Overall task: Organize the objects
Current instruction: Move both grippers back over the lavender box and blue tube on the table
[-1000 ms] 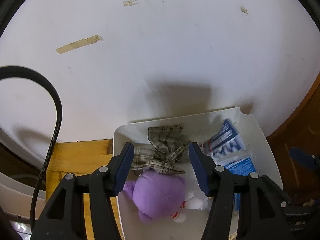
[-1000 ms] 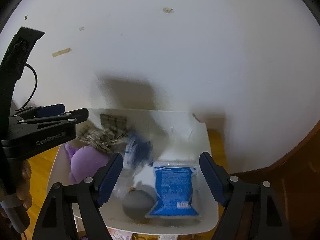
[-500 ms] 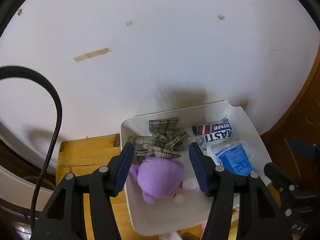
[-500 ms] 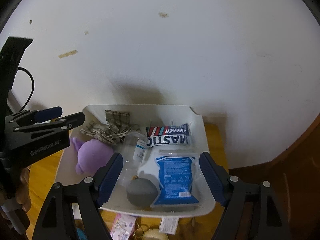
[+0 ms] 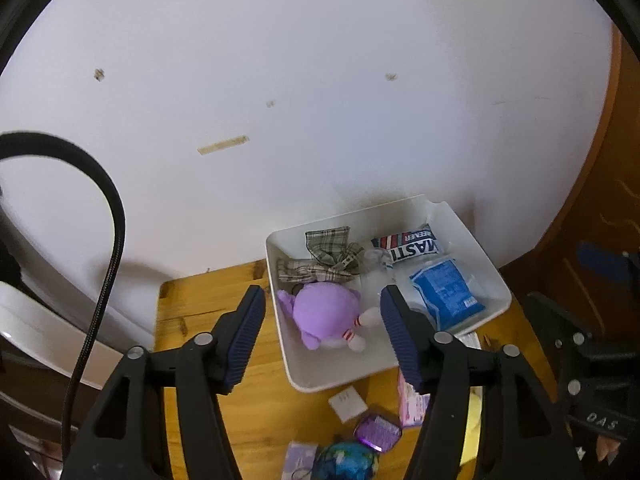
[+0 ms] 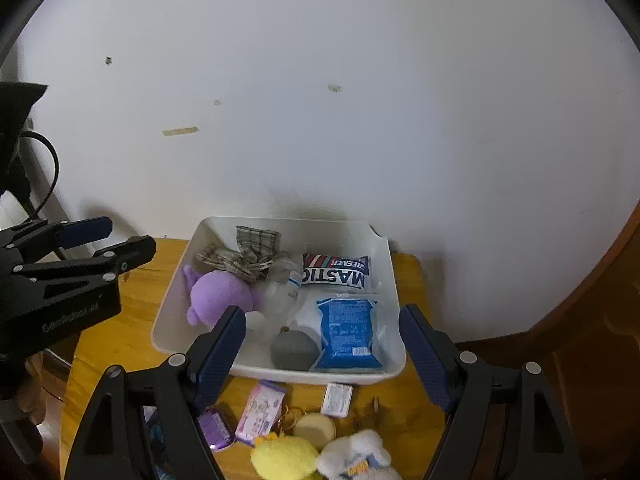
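The left gripper point(image 5: 322, 312) is hanging above the white bin point(image 5: 486, 258), its jaws opening with nothing between them. The right gripper point(image 6: 322, 334) is standing wide and empty over the bin's front edge. A purple plush point(image 6: 220, 296) is lying by the bin's left wall, a blue packet point(image 6: 348, 330) at its front right corner, on the wooden table point(image 6: 136, 320)

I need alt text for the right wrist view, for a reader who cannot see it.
A white bin on a wooden table by a white wall holds a purple plush, plaid cloth, blue packet and grey ball. The open right gripper frames it, empty; more small toys lie in front.
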`<state>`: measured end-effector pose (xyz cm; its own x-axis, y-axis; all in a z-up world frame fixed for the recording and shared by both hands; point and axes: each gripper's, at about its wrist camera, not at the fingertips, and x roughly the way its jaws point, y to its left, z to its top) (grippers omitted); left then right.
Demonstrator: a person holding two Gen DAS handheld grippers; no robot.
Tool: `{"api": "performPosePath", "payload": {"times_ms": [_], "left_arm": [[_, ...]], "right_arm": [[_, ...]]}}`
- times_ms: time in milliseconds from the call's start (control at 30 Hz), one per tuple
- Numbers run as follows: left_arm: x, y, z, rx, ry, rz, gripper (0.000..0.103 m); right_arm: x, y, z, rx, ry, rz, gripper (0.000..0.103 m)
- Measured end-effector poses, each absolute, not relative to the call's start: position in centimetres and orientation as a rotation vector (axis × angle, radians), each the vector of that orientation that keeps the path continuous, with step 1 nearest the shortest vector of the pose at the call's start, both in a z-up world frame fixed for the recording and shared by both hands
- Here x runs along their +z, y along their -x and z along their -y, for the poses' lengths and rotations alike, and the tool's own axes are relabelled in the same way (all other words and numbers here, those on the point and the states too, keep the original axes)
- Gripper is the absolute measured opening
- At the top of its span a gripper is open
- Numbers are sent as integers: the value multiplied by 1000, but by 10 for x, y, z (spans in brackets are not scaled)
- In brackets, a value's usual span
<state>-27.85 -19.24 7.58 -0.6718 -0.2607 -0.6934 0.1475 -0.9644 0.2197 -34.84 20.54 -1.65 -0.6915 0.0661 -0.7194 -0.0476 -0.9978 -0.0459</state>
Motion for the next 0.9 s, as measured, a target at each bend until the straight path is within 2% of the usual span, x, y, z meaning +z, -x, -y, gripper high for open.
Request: {"api": "performPosePath", "payload": {"times_ms": [200, 633, 900], "left_arm": [[97, 239, 180, -2713, -1096, 218, 74], [127, 167, 150, -2779, -1037, 262, 74], [124, 134, 148, -2807, -1035, 260, 77]], "right_arm": [[10, 312, -195, 2860, 1144, 74, 80], [44, 241, -166, 2937, 1052, 173, 80], [50, 200, -144, 3012, 1024, 214, 81]]}}
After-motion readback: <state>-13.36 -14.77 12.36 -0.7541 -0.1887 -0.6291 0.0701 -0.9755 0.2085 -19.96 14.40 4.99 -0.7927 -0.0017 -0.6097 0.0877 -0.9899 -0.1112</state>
